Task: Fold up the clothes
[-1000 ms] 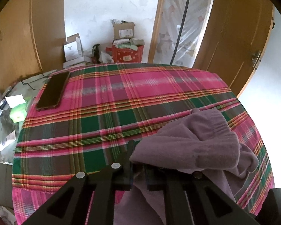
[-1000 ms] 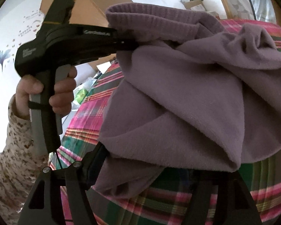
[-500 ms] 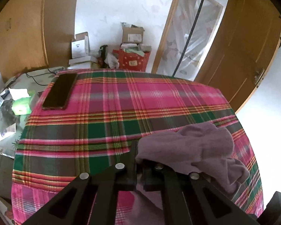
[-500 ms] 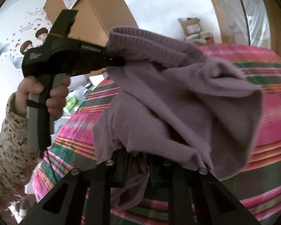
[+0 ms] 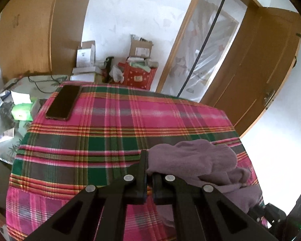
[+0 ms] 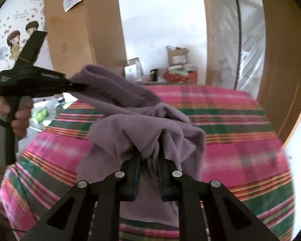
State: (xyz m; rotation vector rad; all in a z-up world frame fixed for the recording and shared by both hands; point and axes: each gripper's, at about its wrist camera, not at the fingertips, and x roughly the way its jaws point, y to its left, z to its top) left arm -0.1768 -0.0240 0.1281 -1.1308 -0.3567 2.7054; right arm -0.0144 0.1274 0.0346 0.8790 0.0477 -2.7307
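The right gripper point(image 6: 148, 160) is closing on a bunched fold of the purple sweater point(image 6: 130, 124); the left gripper point(image 5: 148, 172) pinches its ribbed edge, holding it above the plaid tablecloth point(image 5: 110, 120), near a phone point(image 5: 63, 101).

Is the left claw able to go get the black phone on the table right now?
Probably not yet. The left claw is shut on the purple sweater, so it is busy. The path over the plaid tablecloth to the phone looks free, but it would have to drop the sweater first.
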